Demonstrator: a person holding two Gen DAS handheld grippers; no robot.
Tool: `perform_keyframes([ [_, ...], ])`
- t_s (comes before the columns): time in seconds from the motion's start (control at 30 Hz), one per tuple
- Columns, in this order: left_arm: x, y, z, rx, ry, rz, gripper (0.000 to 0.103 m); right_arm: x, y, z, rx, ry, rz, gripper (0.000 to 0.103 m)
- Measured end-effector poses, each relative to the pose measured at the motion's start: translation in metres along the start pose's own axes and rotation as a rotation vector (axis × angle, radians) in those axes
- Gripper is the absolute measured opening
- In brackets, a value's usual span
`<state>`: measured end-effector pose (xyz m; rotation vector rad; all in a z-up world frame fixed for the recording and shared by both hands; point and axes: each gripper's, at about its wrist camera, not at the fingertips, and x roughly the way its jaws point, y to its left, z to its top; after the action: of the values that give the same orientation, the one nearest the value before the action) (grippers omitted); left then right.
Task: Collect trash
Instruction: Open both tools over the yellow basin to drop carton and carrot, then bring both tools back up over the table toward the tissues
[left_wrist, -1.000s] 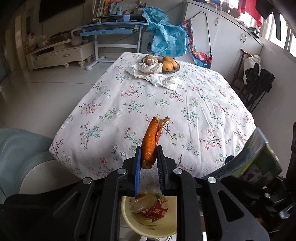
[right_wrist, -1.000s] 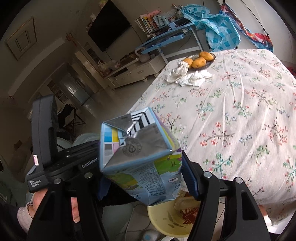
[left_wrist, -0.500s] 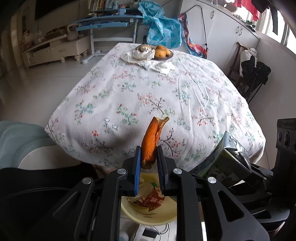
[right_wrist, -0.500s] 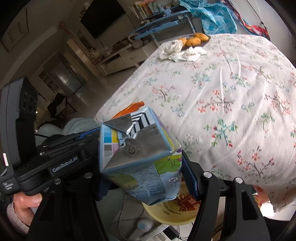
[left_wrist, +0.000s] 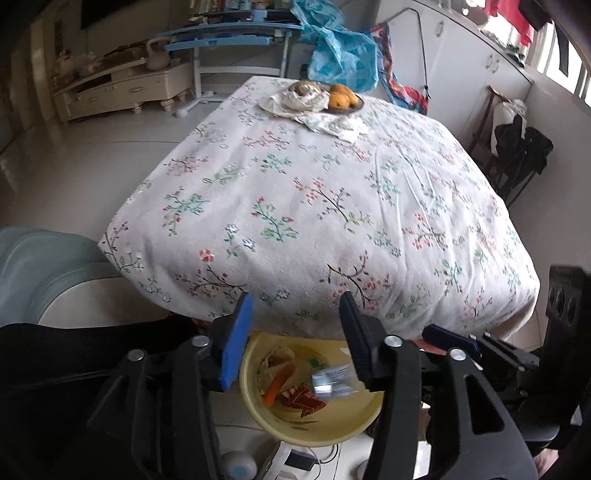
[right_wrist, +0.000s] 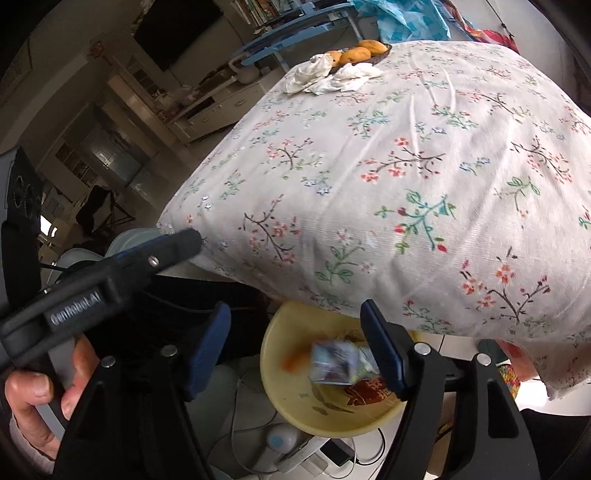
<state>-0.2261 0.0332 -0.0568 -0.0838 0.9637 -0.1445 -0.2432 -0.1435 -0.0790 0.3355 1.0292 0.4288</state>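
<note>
A yellow bin (left_wrist: 325, 424) stands on the floor below the table's near edge; it also shows in the right wrist view (right_wrist: 295, 410). My left gripper (left_wrist: 295, 317) is open and empty above it. An orange peel (left_wrist: 279, 380) lies in the bin, blurred in the right wrist view (right_wrist: 295, 360). My right gripper (right_wrist: 295, 328) is open and empty above the bin. A crushed drink carton (right_wrist: 336, 363), blurred, is inside the bin's mouth; it also shows in the left wrist view (left_wrist: 330, 380). A red wrapper (left_wrist: 301, 400) lies in the bin.
The table with a floral cloth (left_wrist: 314, 203) fills the middle. At its far end are a plate of oranges (left_wrist: 343, 101) and crumpled white tissues (left_wrist: 332, 123). A grey-blue chair (left_wrist: 40, 273) stands at left. Cables and a white device (right_wrist: 280, 443) lie on the floor by the bin.
Both grippers opened. The orange peel left the left gripper and the carton left the right gripper; both are now down in the yellow bin. Both grippers moved lower and nearer the bin.
</note>
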Motion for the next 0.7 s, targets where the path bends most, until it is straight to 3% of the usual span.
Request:
perform_keyframes([
  [0.37, -0.012, 0.005, 0.006, -0.026, -0.091, 0.039, 0.064, 0.000, 0.006, -0.001, -0.037, -0.020, -0.035, 0.070],
  [0.7, -0.014, 0.008, 0.008, -0.042, -0.119, 0.053, 0.069, -0.006, 0.009, 0.002, -0.066, -0.073, -0.063, 0.070],
])
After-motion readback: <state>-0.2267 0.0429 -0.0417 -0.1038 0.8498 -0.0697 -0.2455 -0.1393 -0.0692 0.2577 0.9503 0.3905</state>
